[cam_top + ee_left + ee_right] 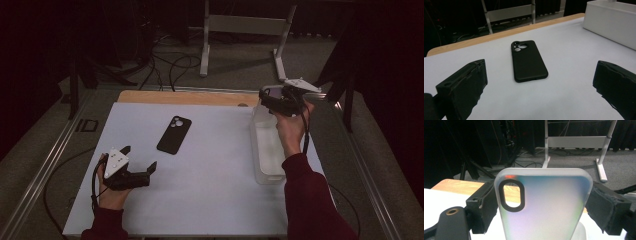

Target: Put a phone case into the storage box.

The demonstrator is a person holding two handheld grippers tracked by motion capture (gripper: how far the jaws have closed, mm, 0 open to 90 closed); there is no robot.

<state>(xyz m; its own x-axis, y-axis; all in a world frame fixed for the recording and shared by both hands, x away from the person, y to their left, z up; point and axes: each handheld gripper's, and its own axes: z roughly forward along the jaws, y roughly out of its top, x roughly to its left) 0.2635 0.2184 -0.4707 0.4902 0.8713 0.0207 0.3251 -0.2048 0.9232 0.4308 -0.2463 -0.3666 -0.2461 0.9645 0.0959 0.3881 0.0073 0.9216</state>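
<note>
Black case [528, 61]: flat on bench [210, 190], at 1 o'clock from left tool [139, 157] (jaws wide, empty), long axis toward it. Right tool [541, 202]: clamped on frosted case [544, 205], over bin [267, 150].

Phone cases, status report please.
Right gripper shut on frosted case, above white bin. Left gripper open, short of black case. Nothing between.

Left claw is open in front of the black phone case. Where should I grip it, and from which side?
Grip the black phone case across its two long edges near the middle, coming down from above with the left claw. It lies flat, camera cutout away from the claw, so no face offers purchase; the narrow width probably fits between the open jaws.
</note>
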